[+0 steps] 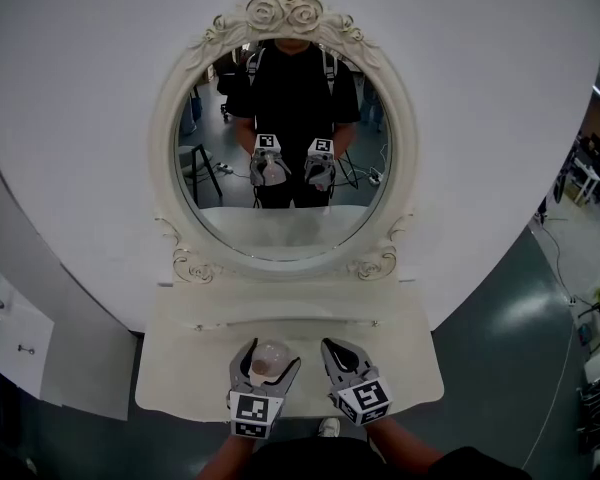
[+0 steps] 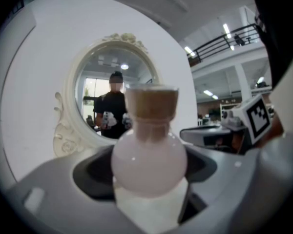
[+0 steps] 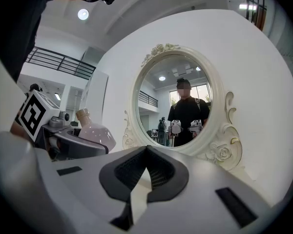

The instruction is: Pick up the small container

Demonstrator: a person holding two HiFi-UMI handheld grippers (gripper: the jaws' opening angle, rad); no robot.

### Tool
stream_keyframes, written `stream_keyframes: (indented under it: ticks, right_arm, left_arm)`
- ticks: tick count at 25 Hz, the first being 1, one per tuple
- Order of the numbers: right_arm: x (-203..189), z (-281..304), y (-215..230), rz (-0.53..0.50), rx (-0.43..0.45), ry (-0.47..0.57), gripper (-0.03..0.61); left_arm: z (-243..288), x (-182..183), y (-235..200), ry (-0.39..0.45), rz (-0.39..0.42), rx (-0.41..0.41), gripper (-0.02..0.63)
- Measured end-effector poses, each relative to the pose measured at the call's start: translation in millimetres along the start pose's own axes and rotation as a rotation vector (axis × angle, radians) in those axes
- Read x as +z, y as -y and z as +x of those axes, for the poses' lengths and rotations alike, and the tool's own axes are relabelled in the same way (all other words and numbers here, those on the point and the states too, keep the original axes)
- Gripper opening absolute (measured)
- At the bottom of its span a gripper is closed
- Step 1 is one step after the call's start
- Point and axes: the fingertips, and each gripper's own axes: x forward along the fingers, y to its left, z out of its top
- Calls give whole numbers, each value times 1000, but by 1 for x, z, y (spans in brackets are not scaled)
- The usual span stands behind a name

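Left tool (image 1: 270, 352) grips the small container (image 2: 149, 160) — right tool (image 1: 337, 347) closed, empty.

Shelf (image 1: 180, 368) lies bare to the L of the left gripper (image 1: 271, 352) and to the R of the right gripper (image 1: 332, 346); room to pass on both flanks; betw. the two grippers only a narrow lane. Left gripper's gap is filled by the small container (image 1: 270, 364), jaws clamped on its round body, so nothing else fits there; right gripper's jaws meet at the tips, no gap at all. Fwd the way is blocked near: a low ledge (image 1: 280, 320) at the shelf's rear, then the mirror frame (image 1: 166, 168) w/ carved scrolls at its foot; the white back panel (image 1: 70, 118) walls off all beyond. Open air above the shelf in front of the glass.
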Motion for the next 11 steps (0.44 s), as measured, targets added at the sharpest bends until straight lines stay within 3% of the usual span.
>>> stream_keyframes:
  ticks: [11]
  right_arm:
    - [2,7,5,-16,5,-1,5]
  left_arm:
    - [8,-3,-3,-6,2,0,400]
